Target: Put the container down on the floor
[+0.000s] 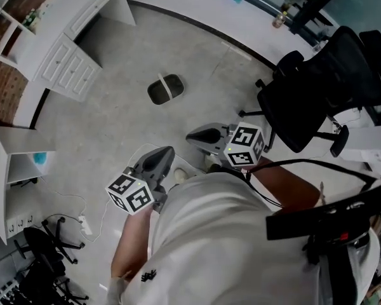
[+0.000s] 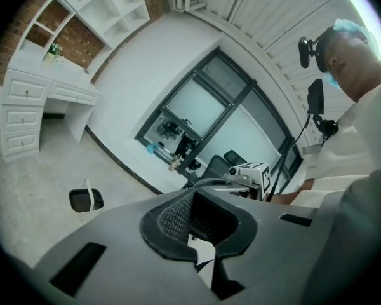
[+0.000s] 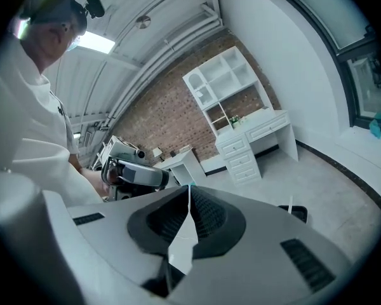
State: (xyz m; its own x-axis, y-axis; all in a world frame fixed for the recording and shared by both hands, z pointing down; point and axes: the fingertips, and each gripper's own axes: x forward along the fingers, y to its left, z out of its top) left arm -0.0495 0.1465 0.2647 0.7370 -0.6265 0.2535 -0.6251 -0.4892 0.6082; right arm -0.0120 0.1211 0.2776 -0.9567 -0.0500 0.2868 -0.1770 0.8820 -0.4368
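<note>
The container (image 1: pixel 166 89) is a small dark tub with a pale handle across its top, and it stands on the grey floor ahead of me. It shows small in the left gripper view (image 2: pixel 86 199) and in the right gripper view (image 3: pixel 296 212). Both grippers are held close to my body, well apart from it. The left gripper (image 1: pixel 170 151) is shut with nothing between its jaws, and its tips (image 2: pixel 193 192) meet. The right gripper (image 1: pixel 190 136) is also shut and empty, its tips (image 3: pixel 190 188) touching. The two grippers point toward each other.
A black office chair (image 1: pixel 324 88) stands to the right. White drawers and a desk (image 1: pixel 70 62) line the far left wall, with a white shelf (image 1: pixel 13 164) nearer. A power strip with its cable (image 1: pixel 84 224) and a dark chair base (image 1: pixel 47 253) lie at lower left.
</note>
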